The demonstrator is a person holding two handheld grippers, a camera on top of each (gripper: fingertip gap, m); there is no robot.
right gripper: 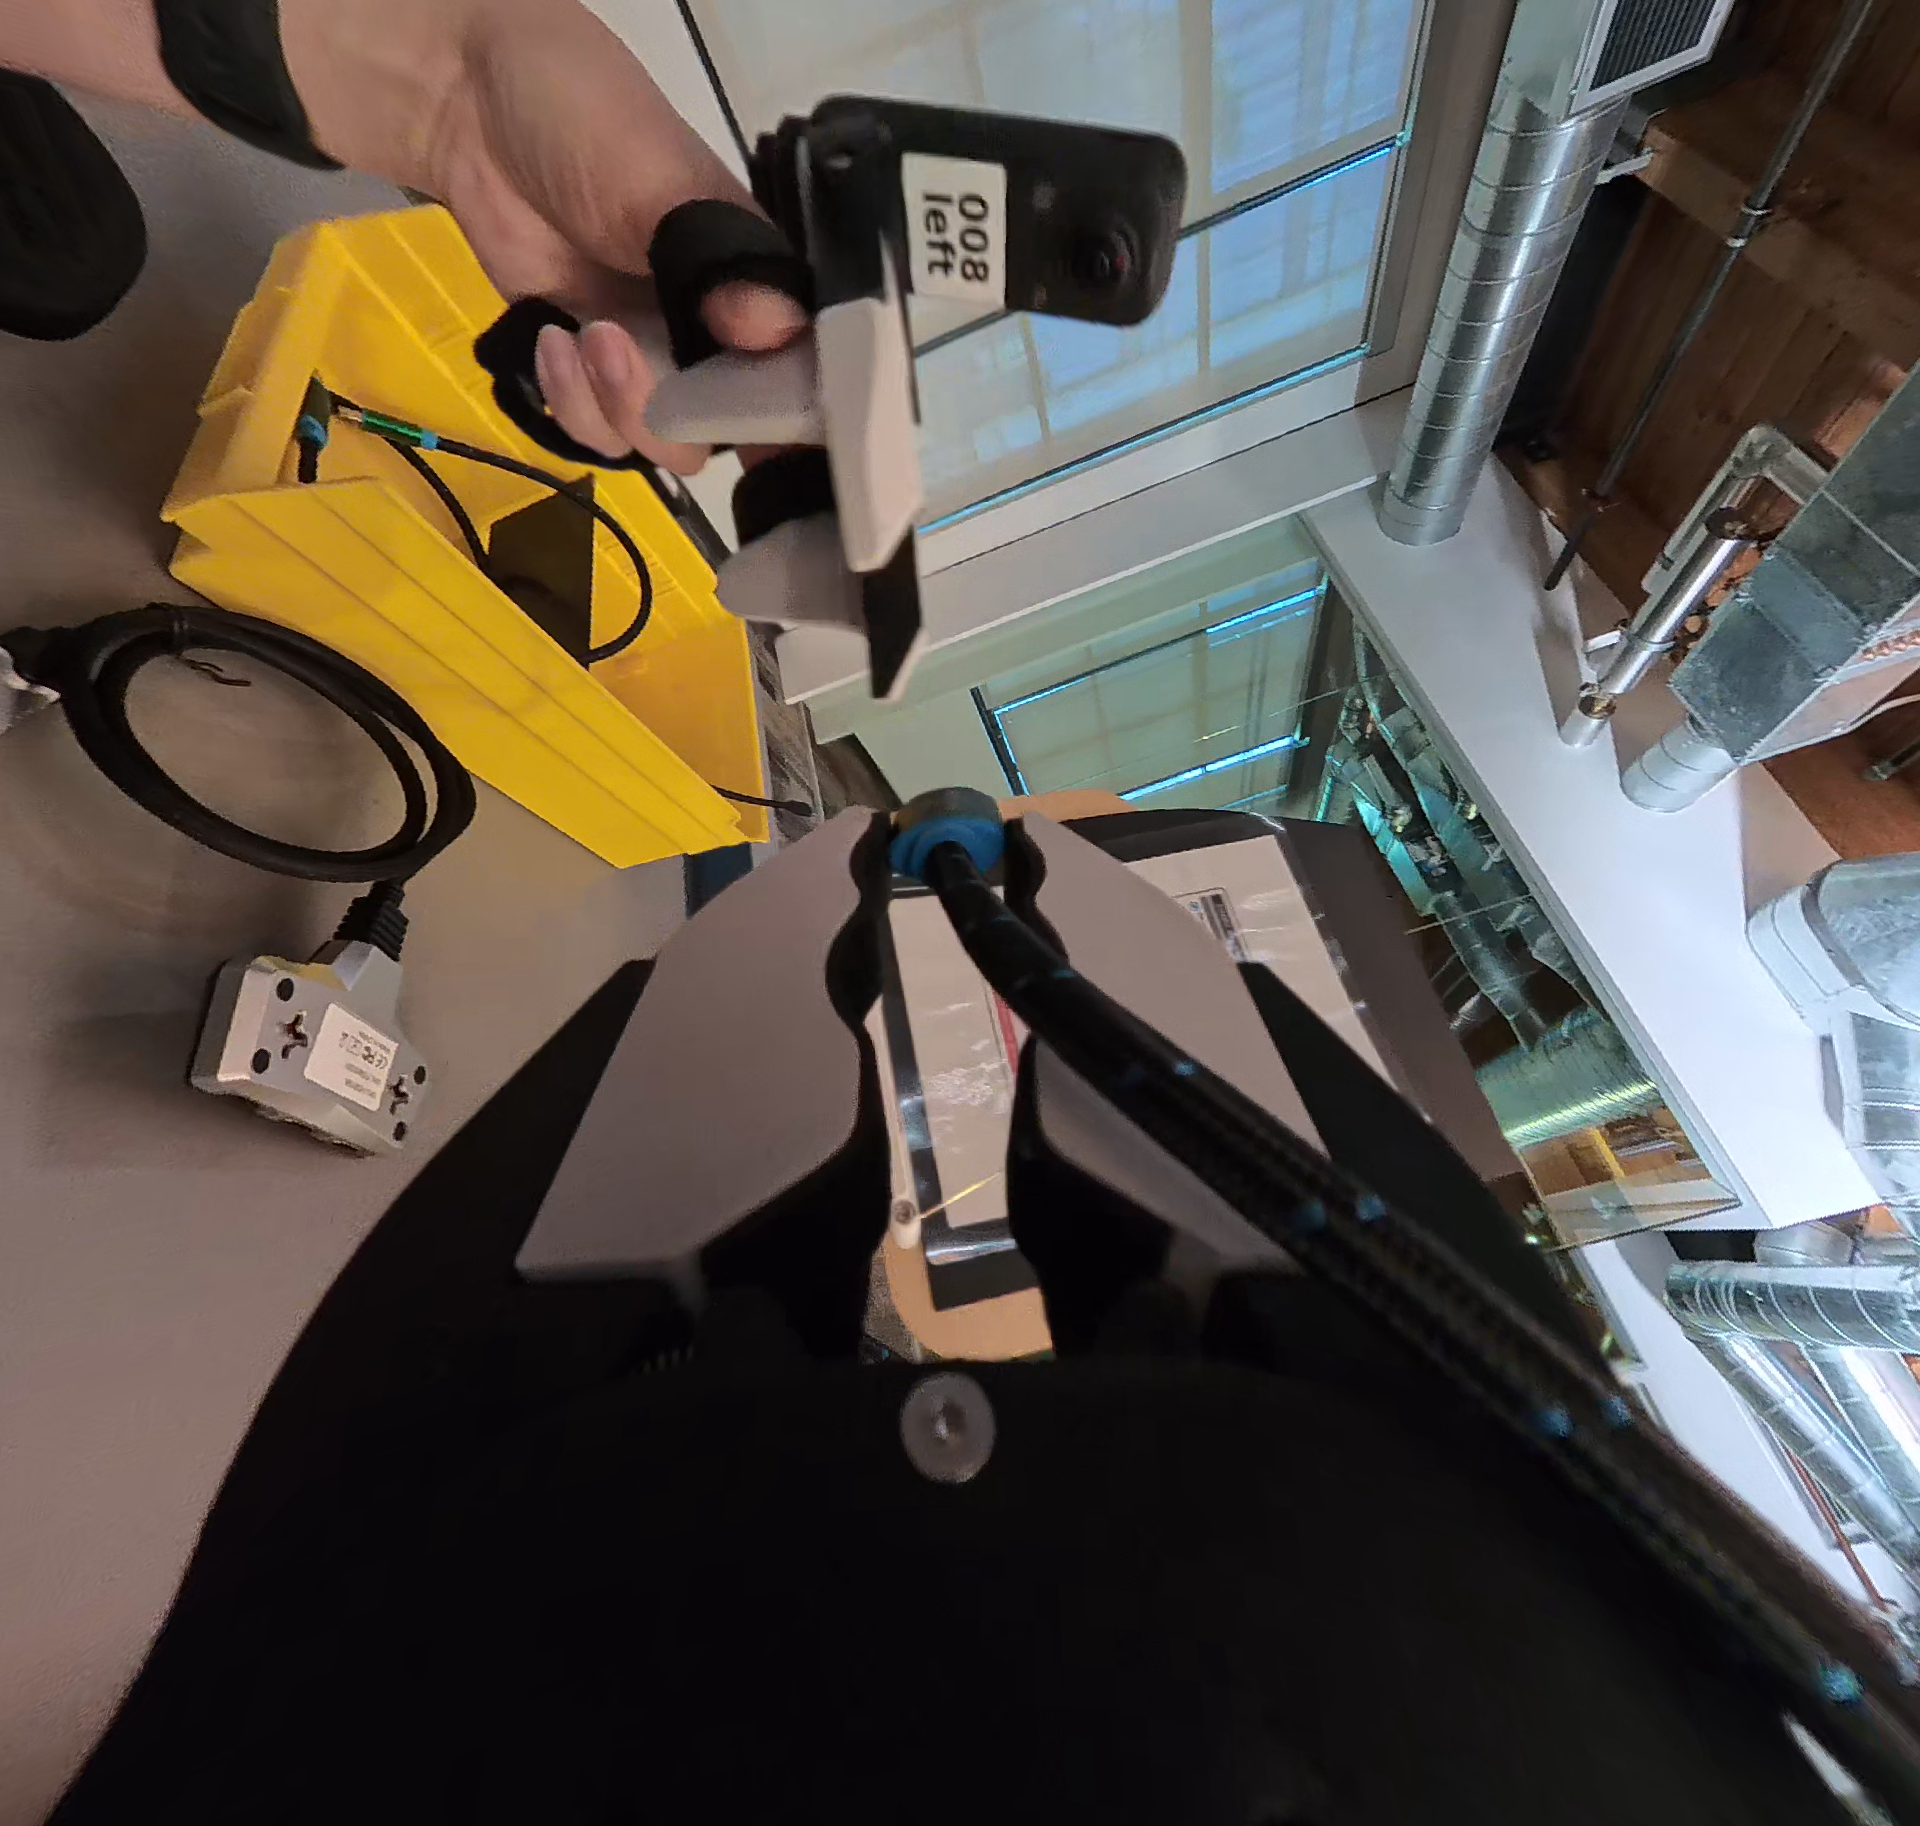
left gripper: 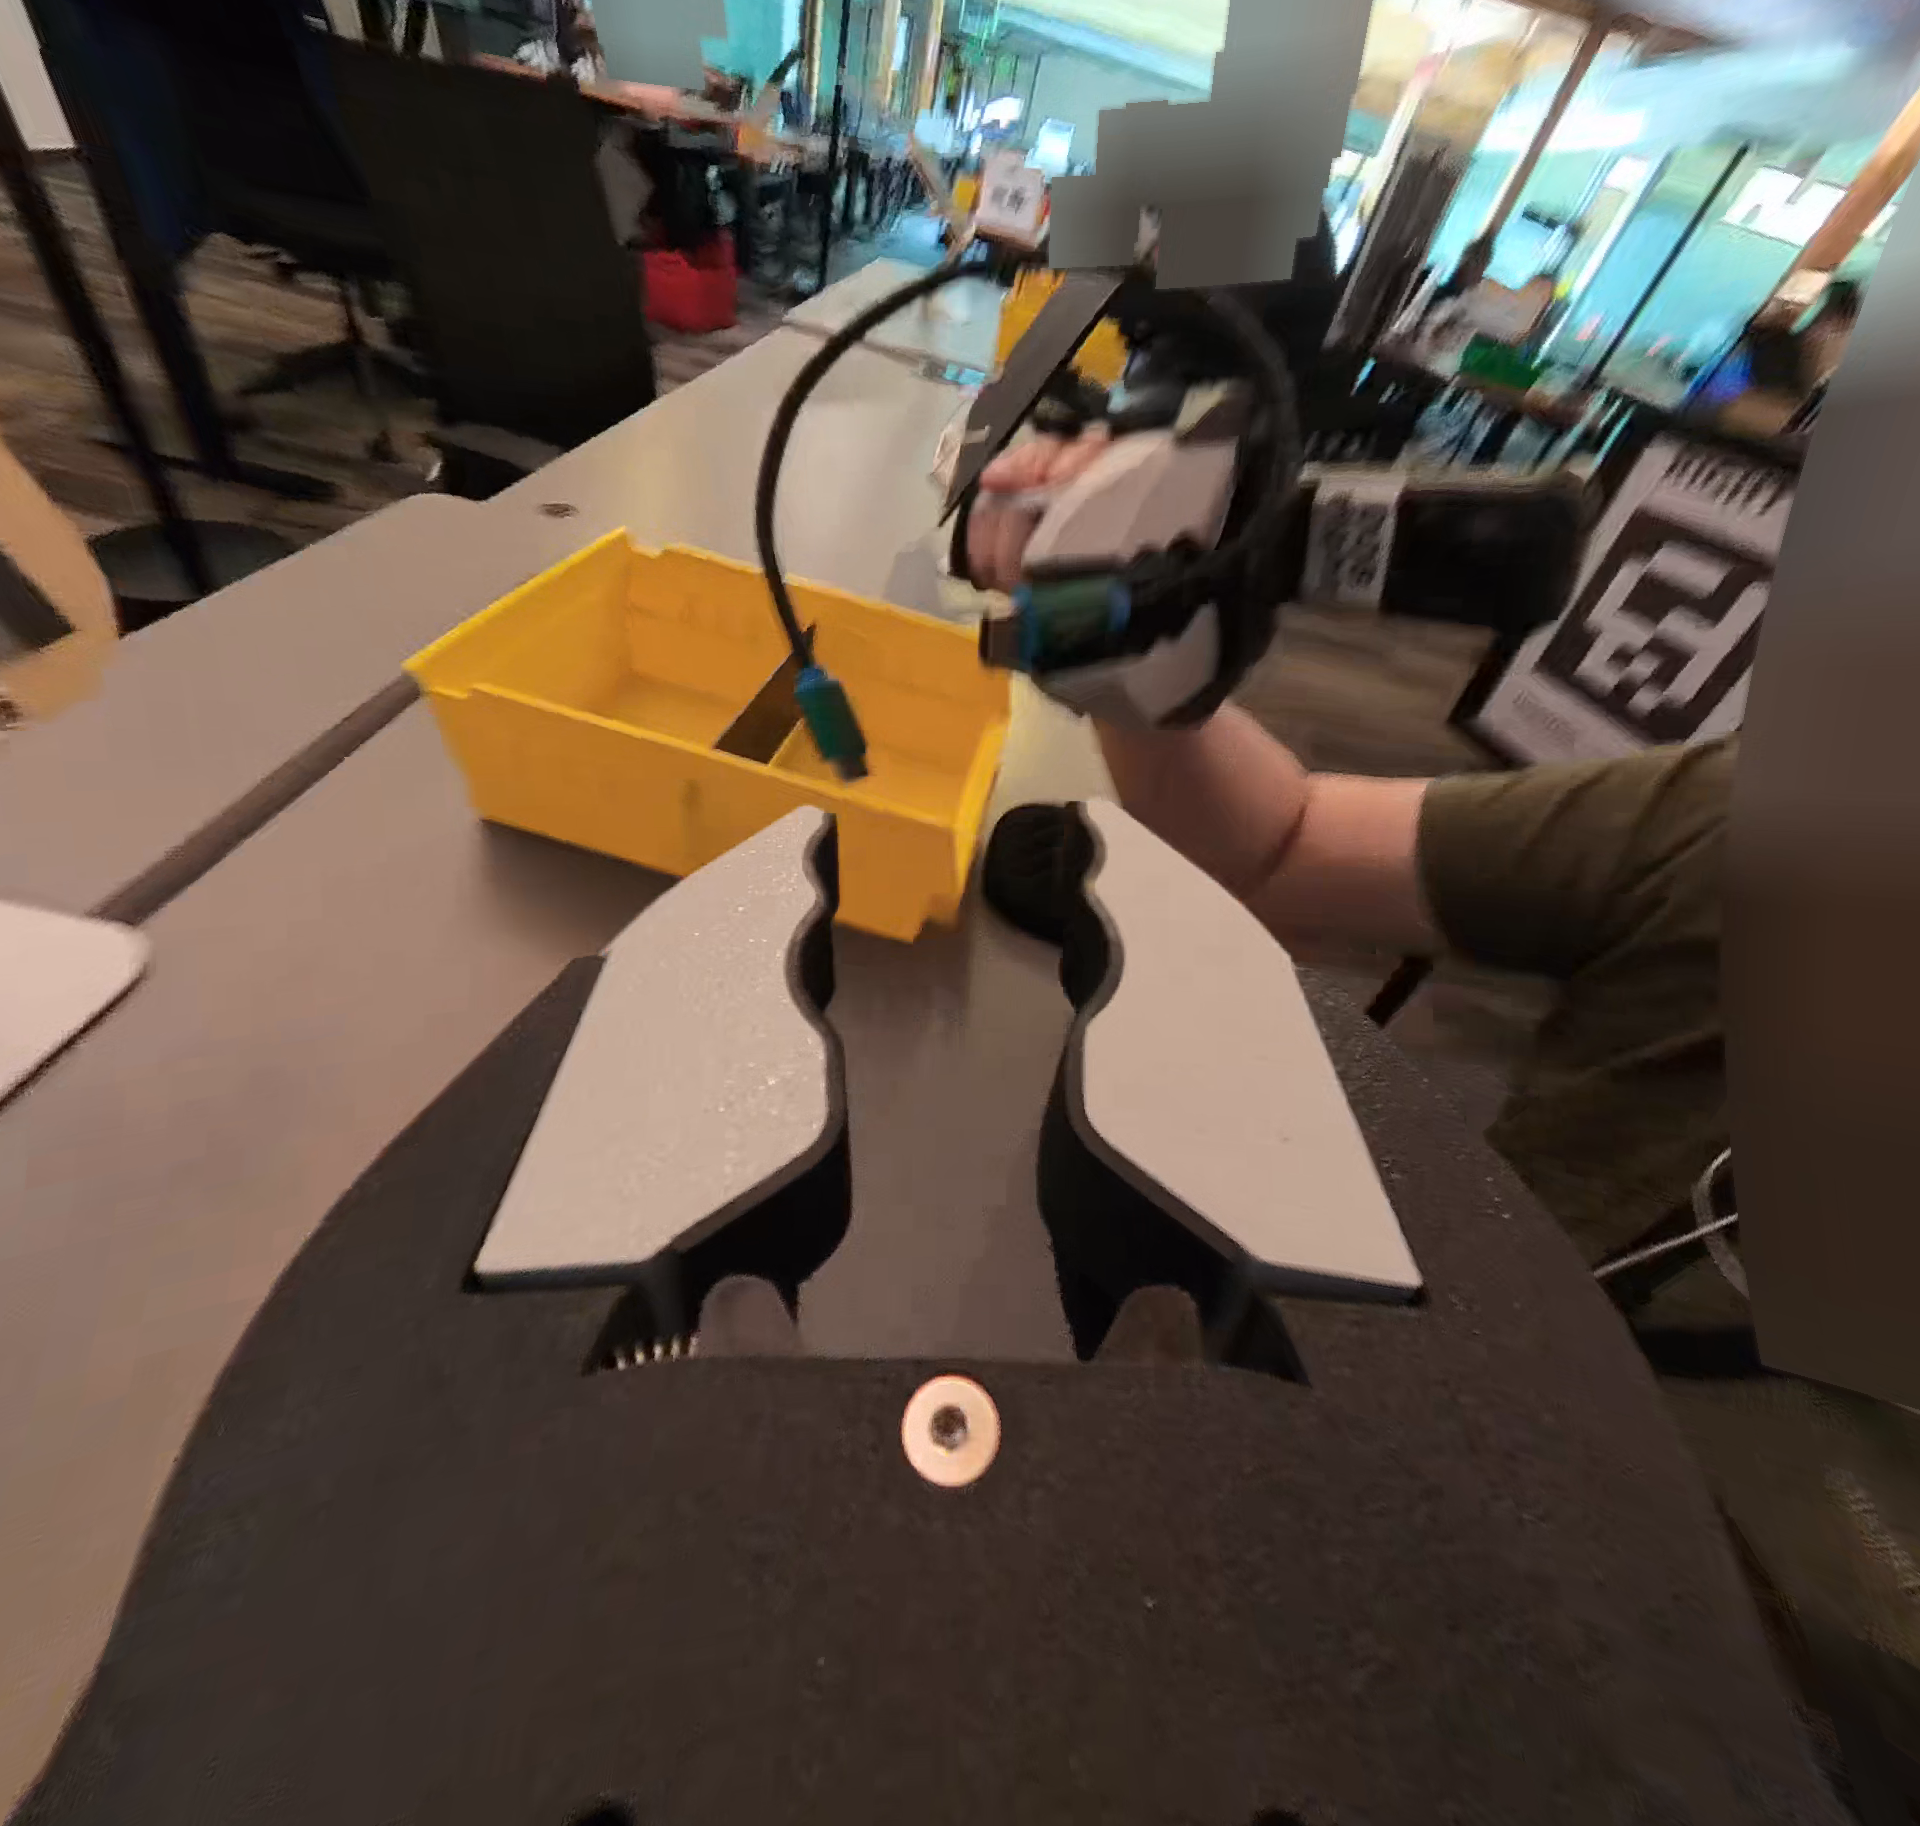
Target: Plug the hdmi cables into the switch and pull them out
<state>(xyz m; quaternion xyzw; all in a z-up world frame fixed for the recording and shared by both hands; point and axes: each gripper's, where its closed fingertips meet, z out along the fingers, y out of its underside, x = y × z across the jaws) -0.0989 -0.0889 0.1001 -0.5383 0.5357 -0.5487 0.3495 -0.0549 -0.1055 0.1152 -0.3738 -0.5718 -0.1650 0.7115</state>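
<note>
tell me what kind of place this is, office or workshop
Probably an open-plan office or lab with a workshop feel: long grey desks, an office chair on carpet, large windows, and exposed metal ducting overhead.

The bin (right gripper: 436, 613) sits on the table (right gripper: 156, 1257), the switch (right gripper: 312, 1059) beside it (coiled cable (right gripper: 281, 727) between).

Yellow bin (left gripper: 582, 737), black-and-teal cable (left gripper: 831, 716)

Glossy yellow plastic bin (left gripper: 727, 820); braided cable (right gripper: 1143, 1038).
</note>
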